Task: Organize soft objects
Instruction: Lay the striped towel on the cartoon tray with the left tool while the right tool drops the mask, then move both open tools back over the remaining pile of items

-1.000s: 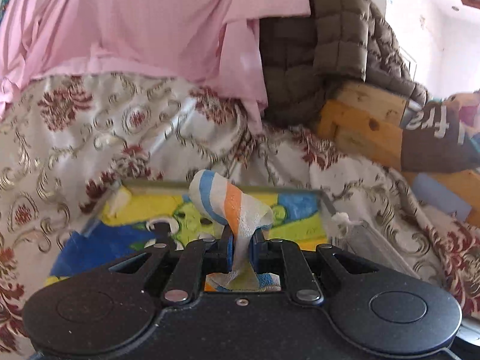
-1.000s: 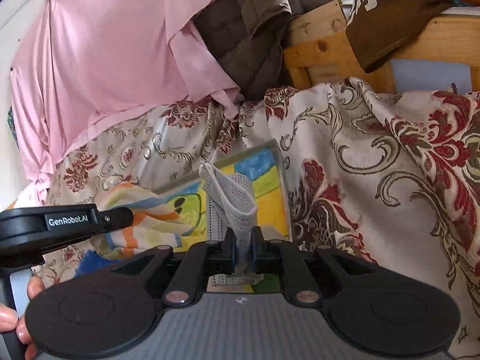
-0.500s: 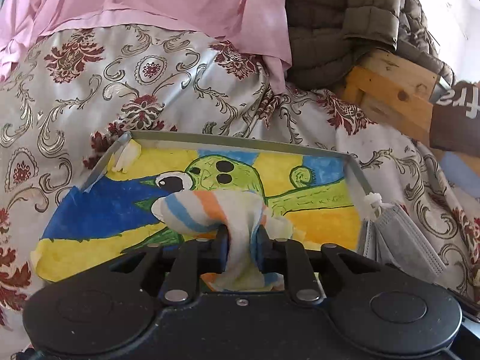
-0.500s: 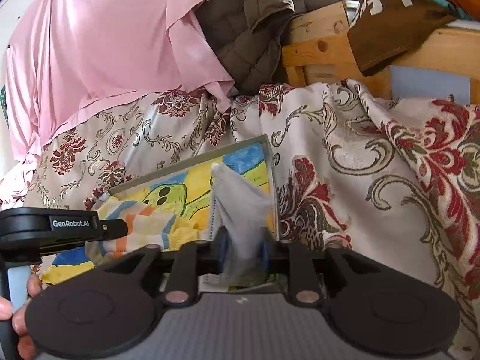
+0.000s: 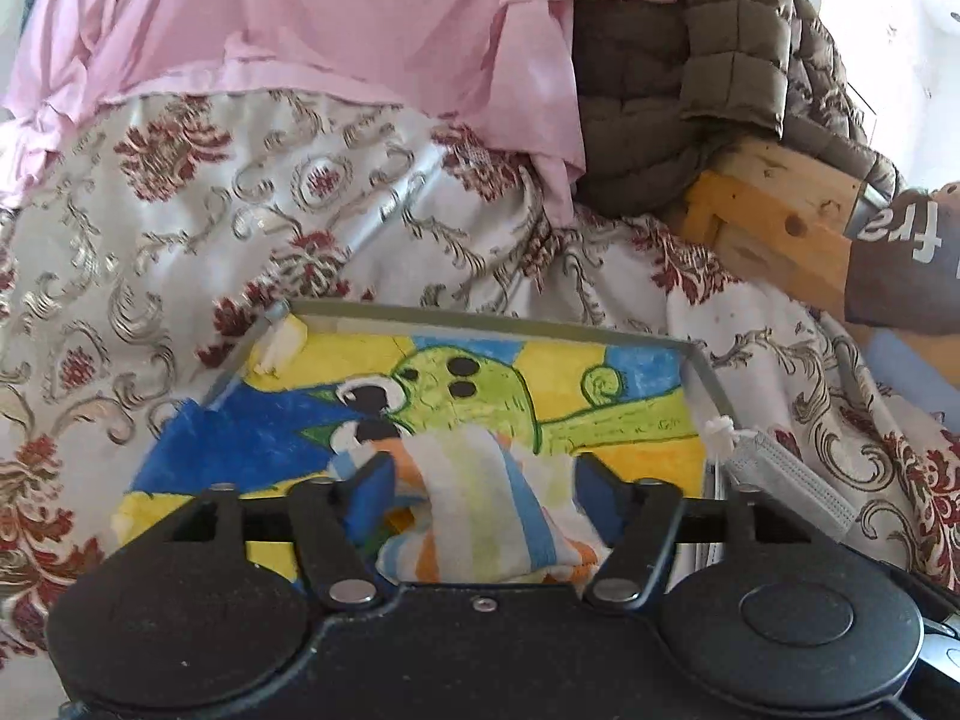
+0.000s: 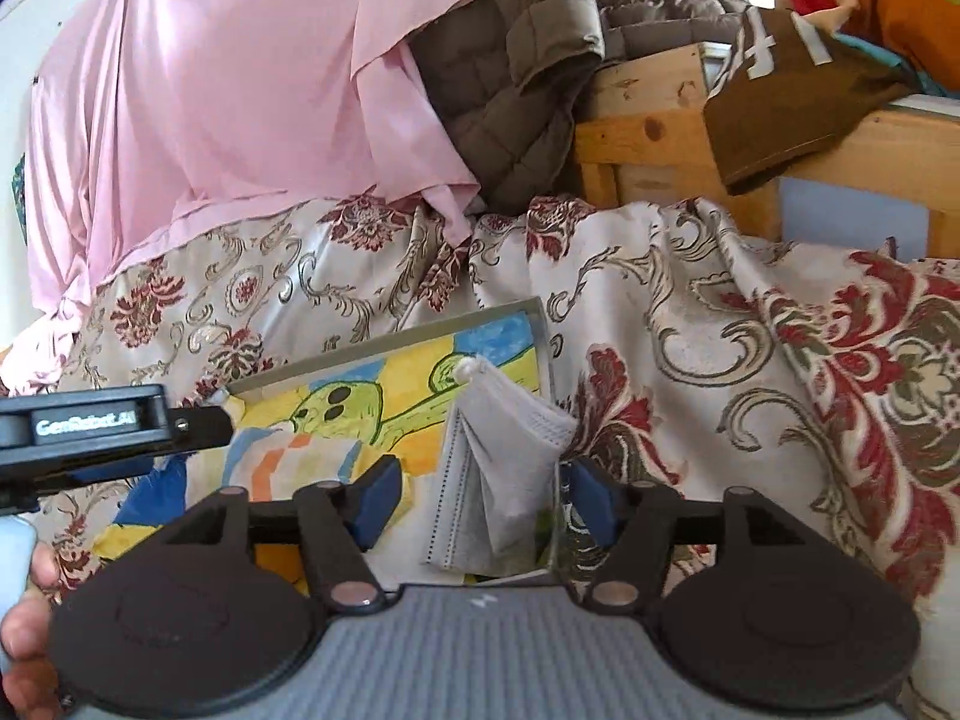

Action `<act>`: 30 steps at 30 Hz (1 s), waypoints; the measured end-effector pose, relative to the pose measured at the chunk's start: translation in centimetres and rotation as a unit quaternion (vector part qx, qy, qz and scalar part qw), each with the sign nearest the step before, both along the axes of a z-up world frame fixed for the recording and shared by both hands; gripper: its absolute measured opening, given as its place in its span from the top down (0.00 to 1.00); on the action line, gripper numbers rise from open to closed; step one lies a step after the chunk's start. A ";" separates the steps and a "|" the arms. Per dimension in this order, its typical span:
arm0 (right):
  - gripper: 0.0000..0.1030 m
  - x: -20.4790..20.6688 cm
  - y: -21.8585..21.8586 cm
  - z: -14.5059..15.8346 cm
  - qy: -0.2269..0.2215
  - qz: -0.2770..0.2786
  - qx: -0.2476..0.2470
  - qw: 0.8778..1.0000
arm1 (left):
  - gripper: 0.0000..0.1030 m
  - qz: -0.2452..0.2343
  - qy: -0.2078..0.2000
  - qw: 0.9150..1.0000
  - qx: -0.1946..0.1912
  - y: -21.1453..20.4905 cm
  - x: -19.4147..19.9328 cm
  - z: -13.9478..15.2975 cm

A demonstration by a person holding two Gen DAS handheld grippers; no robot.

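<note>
A striped cloth (image 5: 480, 510) in white, blue, orange and pale green lies on a shallow tray (image 5: 480, 315) lined with a painted green-creature picture. My left gripper (image 5: 483, 495) is open, its blue pads apart on either side of the cloth. A grey face mask (image 6: 498, 480) lies on the tray's right edge; it also shows in the left wrist view (image 5: 786, 480). My right gripper (image 6: 480, 501) is open around the mask. The cloth (image 6: 294, 462) and the left gripper body (image 6: 90, 429) show at the left of the right wrist view.
The tray rests on a cream and red floral bedspread (image 5: 180, 228). A pink sheet (image 5: 300, 18) and a brown quilted jacket (image 5: 690, 78) hang behind. A wooden frame (image 6: 660, 138) with a brown garment (image 6: 792, 114) stands at the right.
Both grippers lowered their items onto the tray and opened. The striped cloth and the mask now lie released between the spread pads.
</note>
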State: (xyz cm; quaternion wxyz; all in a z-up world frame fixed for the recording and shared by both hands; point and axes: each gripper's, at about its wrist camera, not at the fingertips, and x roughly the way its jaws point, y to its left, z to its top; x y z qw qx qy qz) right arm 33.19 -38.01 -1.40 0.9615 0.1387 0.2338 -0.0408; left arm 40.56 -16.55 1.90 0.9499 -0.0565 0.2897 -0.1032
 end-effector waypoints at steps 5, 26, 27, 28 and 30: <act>0.23 -2.0 -0.7 1.3 -0.018 -0.010 0.006 1.000 | 0.21 0.008 -0.017 1.000 -0.005 0.8 -1.7 1.3; 0.01 -13.7 2.9 6.7 -0.105 0.000 -0.017 0.994 | 0.01 0.020 -0.086 0.996 -0.016 6.5 -16.6 6.6; 0.01 -14.2 3.3 6.8 -0.103 0.003 -0.020 0.994 | 0.01 0.021 -0.089 0.996 -0.017 6.8 -17.5 6.6; 0.01 -14.8 3.7 6.8 -0.102 0.005 -0.022 0.995 | 0.01 0.022 -0.091 0.995 -0.017 7.1 -18.3 6.5; 0.01 -16.1 4.6 6.7 -0.101 0.014 -0.026 0.994 | 0.01 0.026 -0.092 0.995 -0.015 7.7 -19.9 6.2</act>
